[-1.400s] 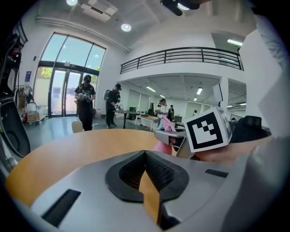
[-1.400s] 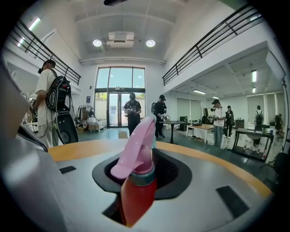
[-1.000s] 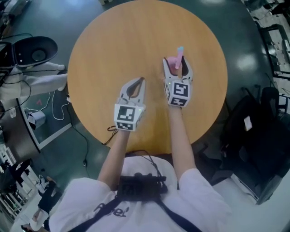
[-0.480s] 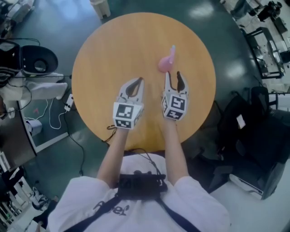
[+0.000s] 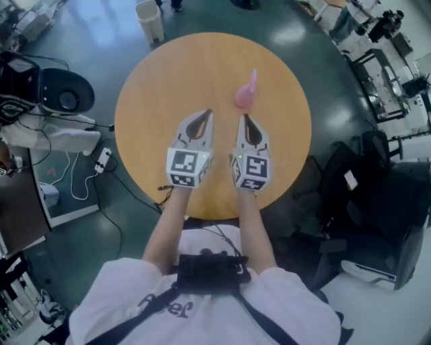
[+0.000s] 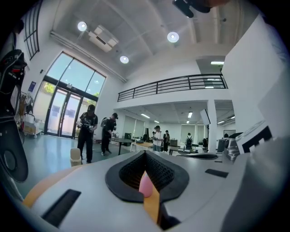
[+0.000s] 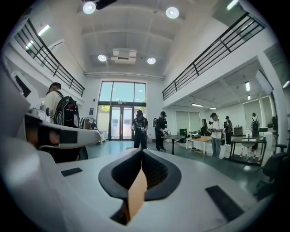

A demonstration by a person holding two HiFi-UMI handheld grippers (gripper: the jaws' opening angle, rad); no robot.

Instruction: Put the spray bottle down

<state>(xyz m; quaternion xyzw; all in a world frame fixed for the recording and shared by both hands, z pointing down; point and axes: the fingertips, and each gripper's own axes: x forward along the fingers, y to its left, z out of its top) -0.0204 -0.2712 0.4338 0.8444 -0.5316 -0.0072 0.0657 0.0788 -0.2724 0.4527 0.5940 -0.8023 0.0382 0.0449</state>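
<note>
A pink spray bottle (image 5: 243,96) with a pale nozzle rests on the round wooden table (image 5: 168,74), right of centre, with nothing touching it. My right gripper (image 5: 242,118) hovers a short way on the near side of it, jaws shut and empty. My left gripper (image 5: 208,112) is beside it on the left, also shut and empty. In the left gripper view the bottle (image 6: 146,185) shows as a pink tip beyond the closed jaws of the left gripper (image 6: 145,154). The right gripper view shows the right gripper (image 7: 142,151) closed, with only tabletop beyond.
A white bin (image 5: 149,19) stands on the floor beyond the table. A black seat (image 5: 59,94) and cables lie at left, and dark chairs and bags (image 5: 363,182) at right. People stand far off in the hall (image 7: 139,129).
My right gripper has let go of the spray bottle, drawn back toward me and shut. The bottle stays on the table. Both grippers now sit side by side, raised.
</note>
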